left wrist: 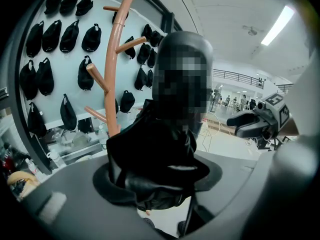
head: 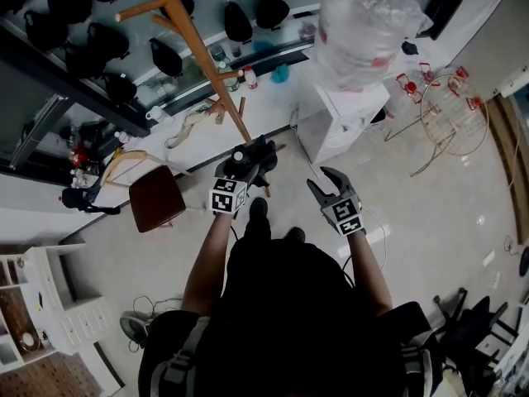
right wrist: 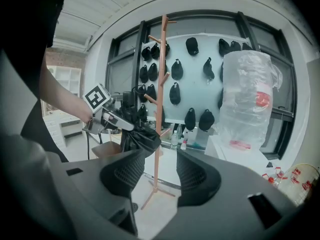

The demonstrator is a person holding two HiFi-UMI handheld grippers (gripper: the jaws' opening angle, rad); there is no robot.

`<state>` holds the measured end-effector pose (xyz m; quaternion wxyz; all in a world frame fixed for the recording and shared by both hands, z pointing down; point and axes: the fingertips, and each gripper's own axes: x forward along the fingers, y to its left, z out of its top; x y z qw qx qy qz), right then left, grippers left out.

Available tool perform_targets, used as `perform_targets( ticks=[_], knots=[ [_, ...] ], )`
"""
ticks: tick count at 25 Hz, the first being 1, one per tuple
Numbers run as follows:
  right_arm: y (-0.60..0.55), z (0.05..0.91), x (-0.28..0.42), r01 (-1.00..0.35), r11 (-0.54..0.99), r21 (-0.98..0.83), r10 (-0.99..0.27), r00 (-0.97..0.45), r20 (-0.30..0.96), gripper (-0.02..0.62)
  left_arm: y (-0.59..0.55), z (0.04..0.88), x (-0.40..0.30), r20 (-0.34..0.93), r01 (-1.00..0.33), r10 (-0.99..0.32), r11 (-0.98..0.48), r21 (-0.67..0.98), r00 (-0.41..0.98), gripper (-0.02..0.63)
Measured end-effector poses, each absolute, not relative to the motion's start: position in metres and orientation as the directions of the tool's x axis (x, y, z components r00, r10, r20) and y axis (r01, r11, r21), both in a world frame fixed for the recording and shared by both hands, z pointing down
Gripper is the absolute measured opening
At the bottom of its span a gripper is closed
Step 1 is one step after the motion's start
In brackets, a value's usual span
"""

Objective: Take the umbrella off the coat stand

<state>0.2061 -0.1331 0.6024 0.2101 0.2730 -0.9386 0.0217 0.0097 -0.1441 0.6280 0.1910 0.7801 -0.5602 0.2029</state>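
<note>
Below the head camera, clamps the left gripper (head: 248,164) on a black folded umbrella (head: 266,157), just beside the pole of the wooden coat stand (head: 198,48). Holds the right gripper (head: 324,183) near it on the right, jaws apart and empty.

Along the left gripper view, shows the umbrella (left wrist: 155,154) bunched between both jaws and pressed from each side, with the stand (left wrist: 111,84) behind at left.

Along the right gripper view, frames only floor and the stand's foot between the spread jaws. Places the umbrella (right wrist: 139,139) beyond the left jaw, well apart from this gripper, close by the pole.
</note>
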Motion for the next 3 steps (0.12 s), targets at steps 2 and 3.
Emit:
perform_targets(
  ticks=[2, 3],
  knots=[
    [-0.1321, 0.6026, 0.2122, -0.519, 0.851, 0.075, -0.502, -0.764, 0.405, 0.196, -0.1431, 0.6262, 0.0167, 0.528, -0.952, -0.799, -0.298, 0.069, 0.289, 0.255],
    [-0.1315, 0.6028, 0.2152, -0.518, 0.852, 0.075, -0.501, -0.765, 0.405, 0.195, -0.1425, 0.6252, 0.0203, 0.527, -0.952, -0.800, -0.298, 0.068, 0.288, 0.255]
  ],
)
